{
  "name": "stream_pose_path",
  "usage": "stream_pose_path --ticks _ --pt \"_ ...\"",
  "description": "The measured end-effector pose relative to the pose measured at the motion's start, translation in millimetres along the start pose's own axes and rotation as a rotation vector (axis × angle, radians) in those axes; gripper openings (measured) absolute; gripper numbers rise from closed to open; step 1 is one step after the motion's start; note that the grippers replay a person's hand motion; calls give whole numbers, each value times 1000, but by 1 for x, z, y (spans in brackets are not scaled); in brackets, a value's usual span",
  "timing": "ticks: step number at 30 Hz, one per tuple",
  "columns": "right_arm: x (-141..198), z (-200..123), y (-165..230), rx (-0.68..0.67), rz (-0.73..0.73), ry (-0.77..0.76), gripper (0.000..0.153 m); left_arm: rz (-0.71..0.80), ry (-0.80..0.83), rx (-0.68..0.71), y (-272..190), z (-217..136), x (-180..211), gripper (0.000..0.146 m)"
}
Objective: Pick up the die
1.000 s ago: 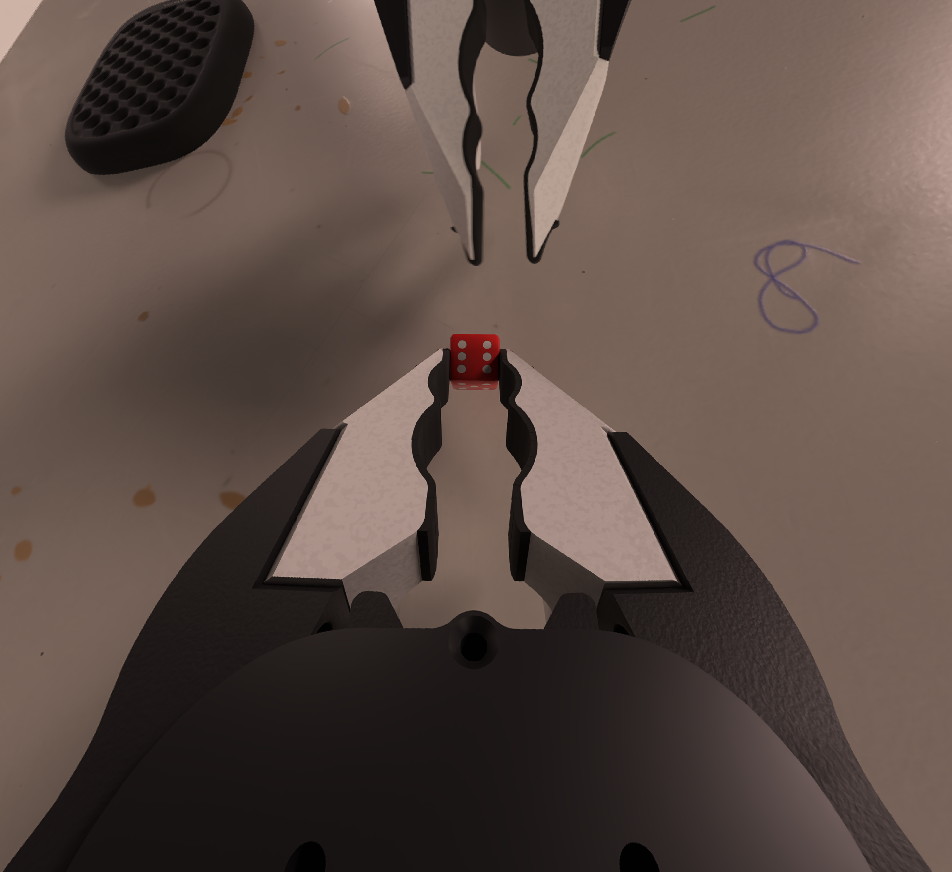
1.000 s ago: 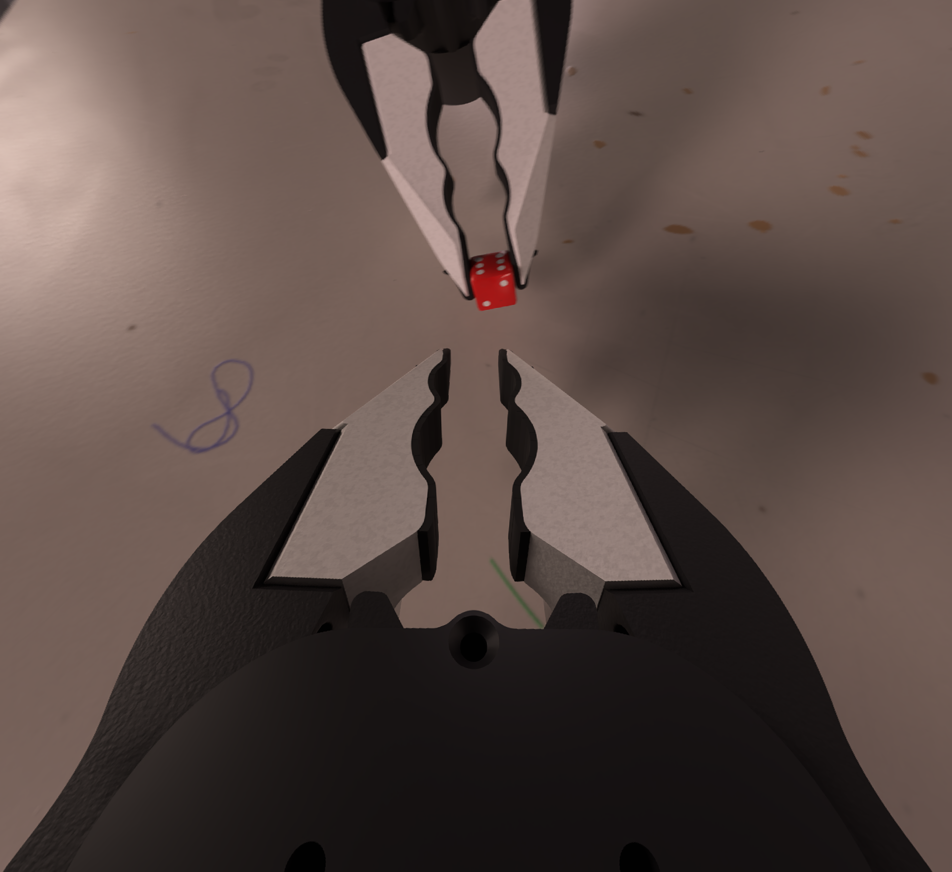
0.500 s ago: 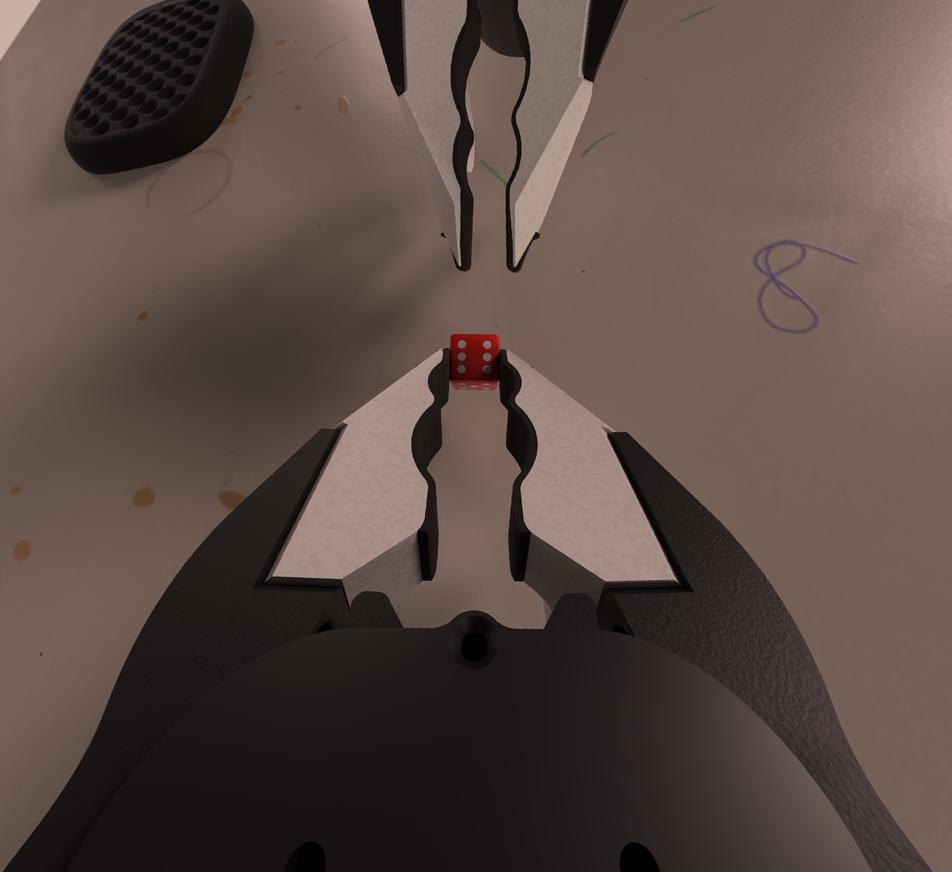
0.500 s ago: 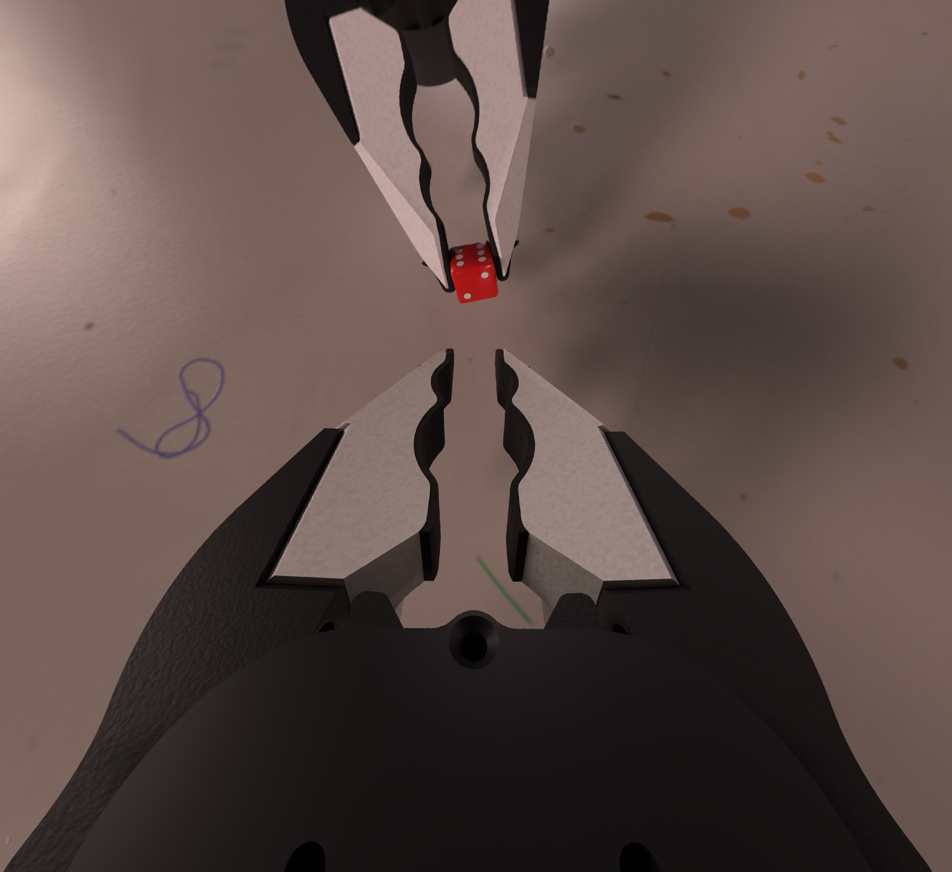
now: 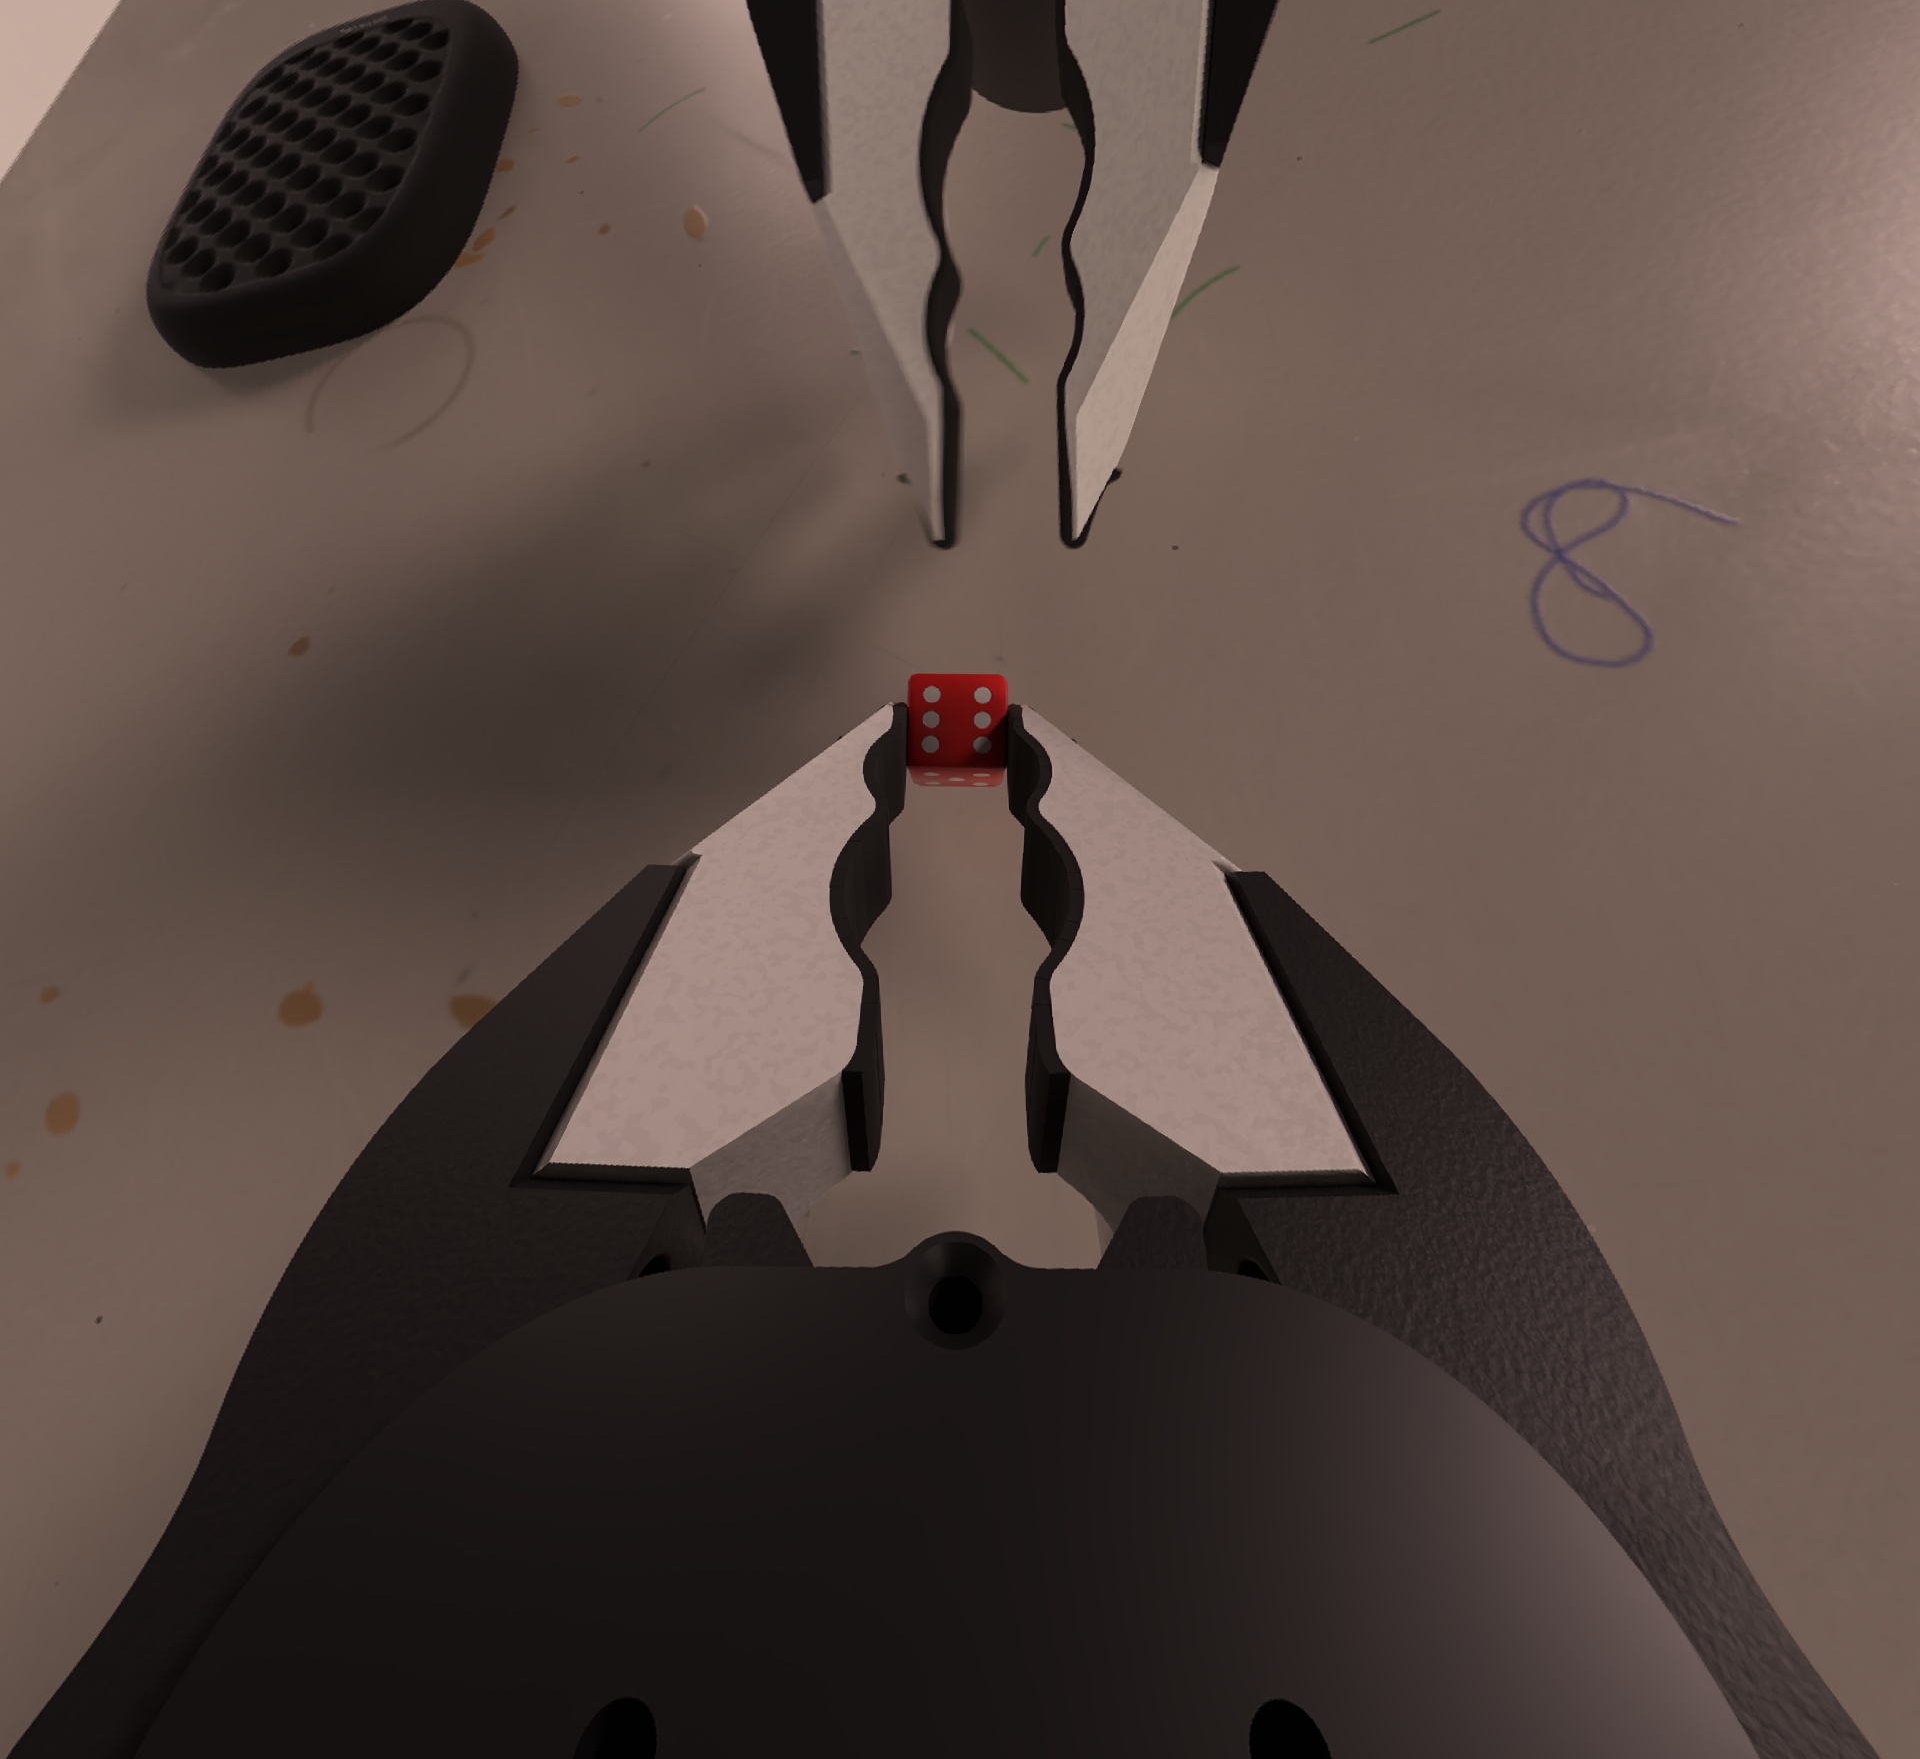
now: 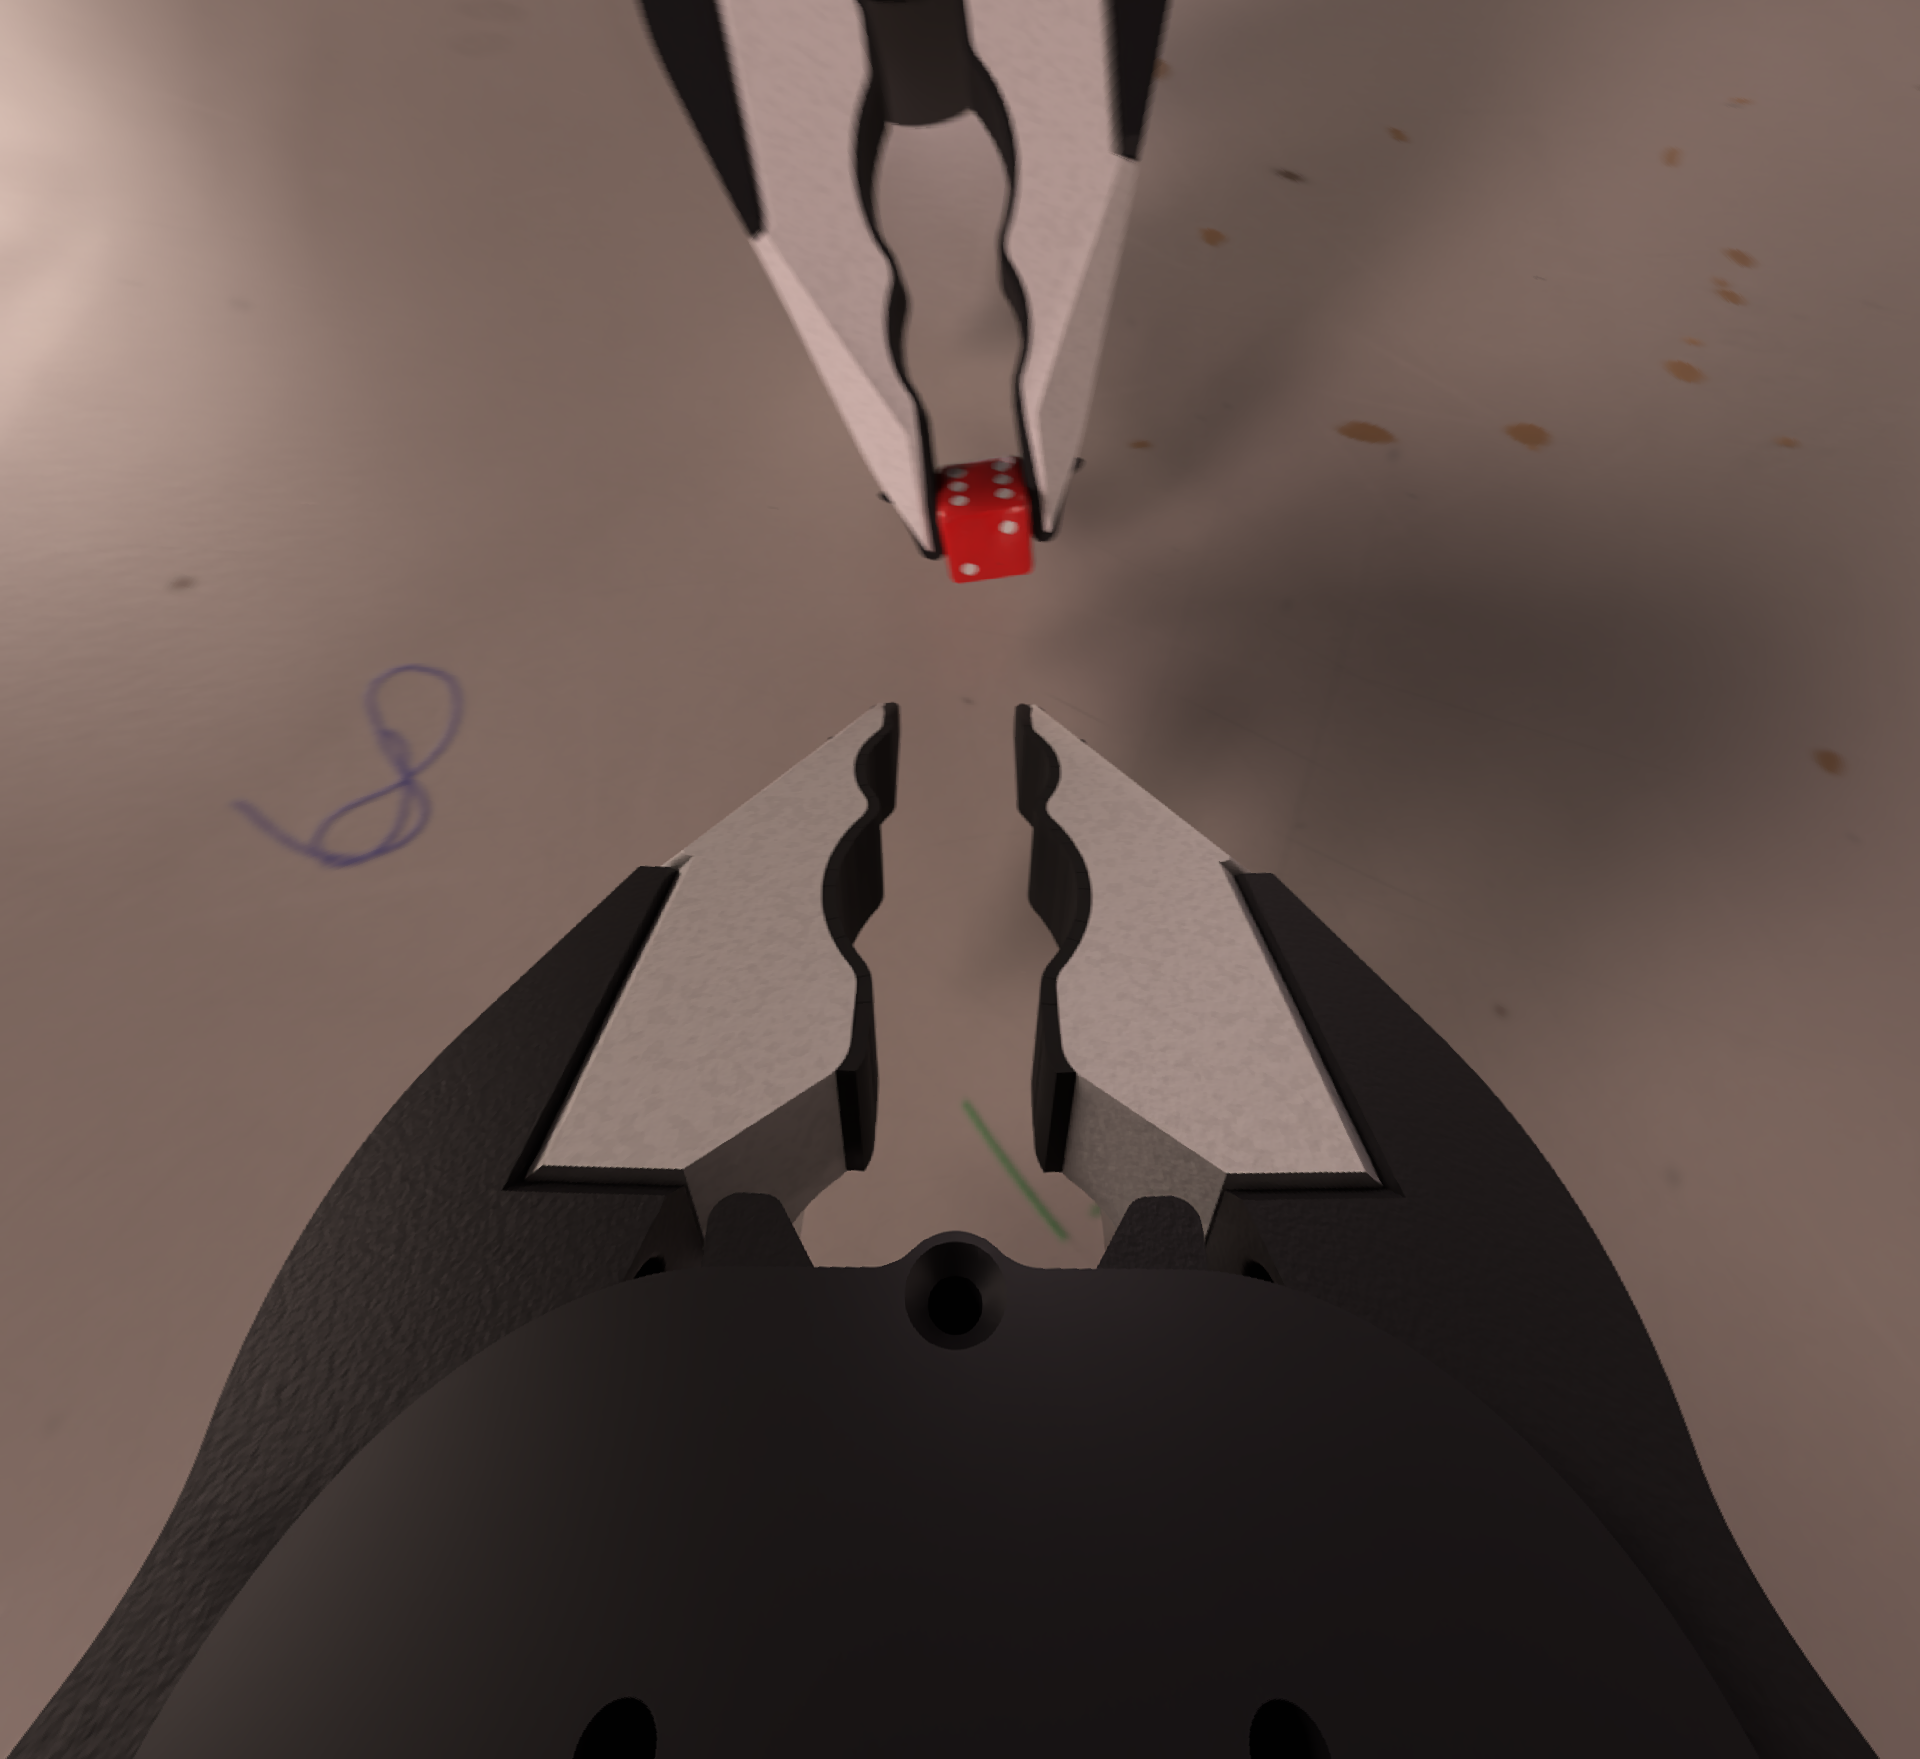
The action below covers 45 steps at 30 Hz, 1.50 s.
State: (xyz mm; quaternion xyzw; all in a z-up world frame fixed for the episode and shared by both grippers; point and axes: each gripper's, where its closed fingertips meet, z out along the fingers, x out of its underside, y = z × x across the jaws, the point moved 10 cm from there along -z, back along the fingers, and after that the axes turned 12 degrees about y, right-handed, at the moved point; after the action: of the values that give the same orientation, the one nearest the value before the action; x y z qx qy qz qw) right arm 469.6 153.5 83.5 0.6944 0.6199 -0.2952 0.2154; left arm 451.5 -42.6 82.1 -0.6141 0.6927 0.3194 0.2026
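Gripping the red die (image 5: 957, 720) between its fingertips, the left gripper (image 5: 957, 741) holds it mid-counter (image 5: 1558, 878); the right gripper (image 6: 957, 722) faces it, jaws apart and empty.

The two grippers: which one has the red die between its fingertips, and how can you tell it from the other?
The left gripper: the die sits clamped between its fingertips. The right gripper faces it with nothing between its parted fingers.
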Motion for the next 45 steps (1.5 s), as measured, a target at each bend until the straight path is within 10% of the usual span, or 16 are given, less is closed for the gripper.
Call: stream_pose_path --ticks 24,31,36,45 --pt "0 -1 -1 -158 37 -35 8 30 -14 -20 -2 -1 0 18" --pt "-2 0 -4 -48 36 -44 42 29 -13 -18 -2 -1 0 18" --pt "1 -3 -4 -157 58 -63 19 29 -13 -16 -2 0 0 18" --pt "-1 -1 -1 -131 38 -34 22 29 -13 -14 -1 0 0 18"
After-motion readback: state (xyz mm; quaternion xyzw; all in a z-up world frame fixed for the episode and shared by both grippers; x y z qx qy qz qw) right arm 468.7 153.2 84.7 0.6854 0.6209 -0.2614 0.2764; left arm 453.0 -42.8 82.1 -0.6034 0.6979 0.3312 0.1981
